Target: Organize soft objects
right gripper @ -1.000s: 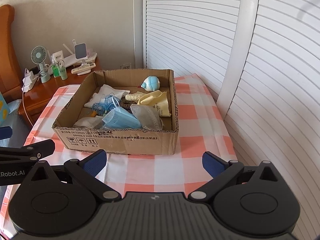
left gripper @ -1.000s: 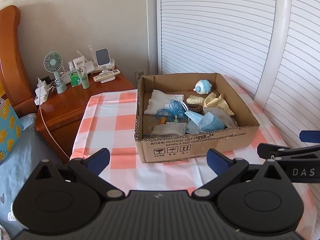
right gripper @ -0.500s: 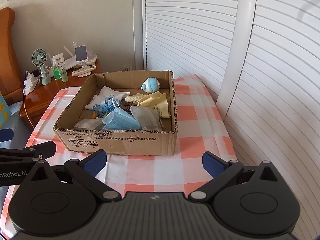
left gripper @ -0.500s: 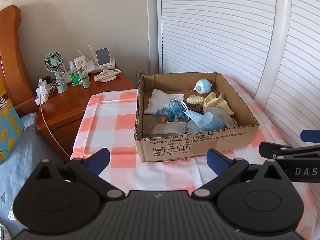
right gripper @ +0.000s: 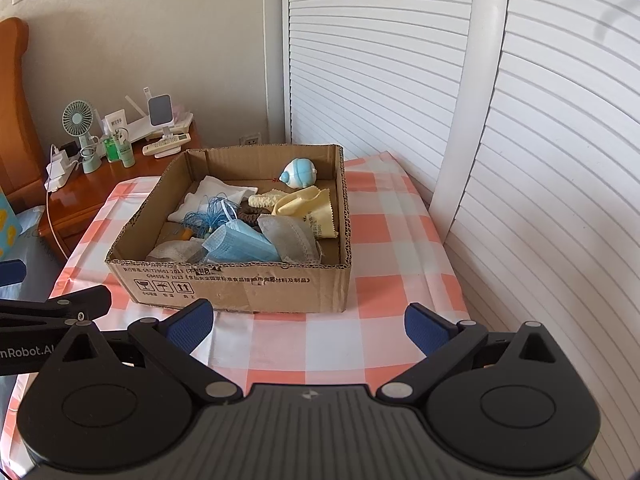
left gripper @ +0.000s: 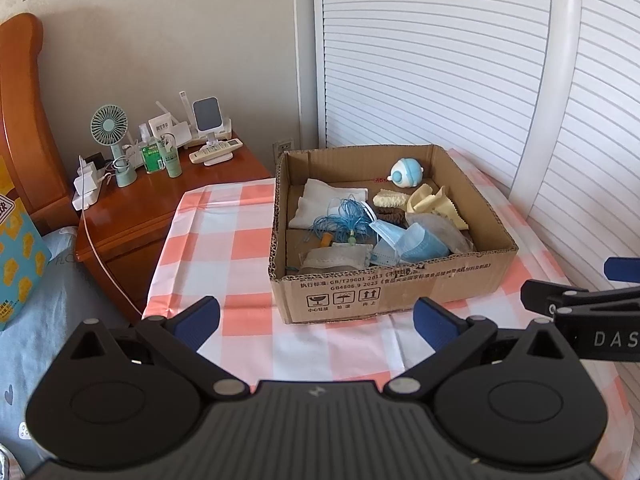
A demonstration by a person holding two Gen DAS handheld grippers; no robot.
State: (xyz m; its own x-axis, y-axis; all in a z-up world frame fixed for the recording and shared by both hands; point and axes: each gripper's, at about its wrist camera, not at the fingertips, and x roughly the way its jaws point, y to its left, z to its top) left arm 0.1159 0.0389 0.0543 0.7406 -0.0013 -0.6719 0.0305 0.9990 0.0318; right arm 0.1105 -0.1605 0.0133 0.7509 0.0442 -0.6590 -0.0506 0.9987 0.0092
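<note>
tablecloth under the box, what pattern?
The tablecloth is a salmon-orange and white check, clearest in the right wrist view, under the cardboard box.

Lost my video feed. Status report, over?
Left gripper open, empty. Right gripper open, empty. Cardboard box of soft items ahead, untouched. Nothing in the way.

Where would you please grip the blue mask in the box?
Take the blue mask by its raised folded edge, coming from above: it lies atop the pile near the box's front wall, which blocks a level approach.
</note>
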